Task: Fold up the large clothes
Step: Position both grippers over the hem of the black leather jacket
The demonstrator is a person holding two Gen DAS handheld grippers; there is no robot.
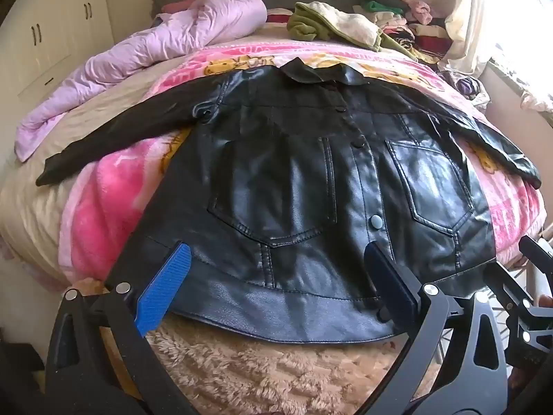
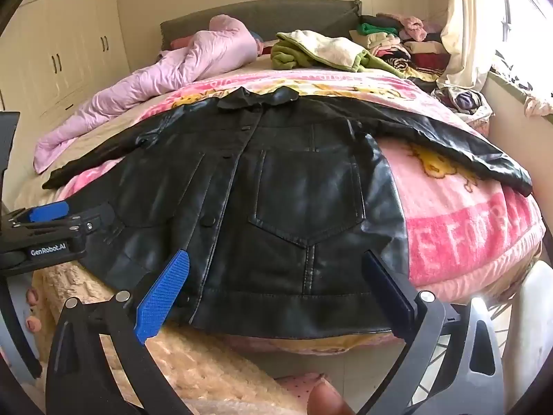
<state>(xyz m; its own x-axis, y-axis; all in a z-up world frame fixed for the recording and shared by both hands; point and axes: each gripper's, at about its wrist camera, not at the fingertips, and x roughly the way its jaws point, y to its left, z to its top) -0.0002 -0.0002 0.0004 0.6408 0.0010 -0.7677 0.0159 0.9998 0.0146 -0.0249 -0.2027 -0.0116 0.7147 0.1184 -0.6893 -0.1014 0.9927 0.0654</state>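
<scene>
Black leather jacket (image 1: 311,180) lies flat — hem between both grippers' wide-spread, empty fingers (image 1: 166,287).

Both wrist views are looking down from the bed's (image 1: 31,207) foot, close, sharing the jacket (image 1: 311,180).

- A black leather jacket (image 1: 304,180) lies spread flat, buttoned, on a pink blanket (image 1: 103,214) over the bed (image 1: 20,214).
- The left tongs (image 1: 276,276), lower frame, stand wide apart above the hem, gripping nothing.
- A lilac quilt (image 1: 166,41) lies upper left.
</scene>
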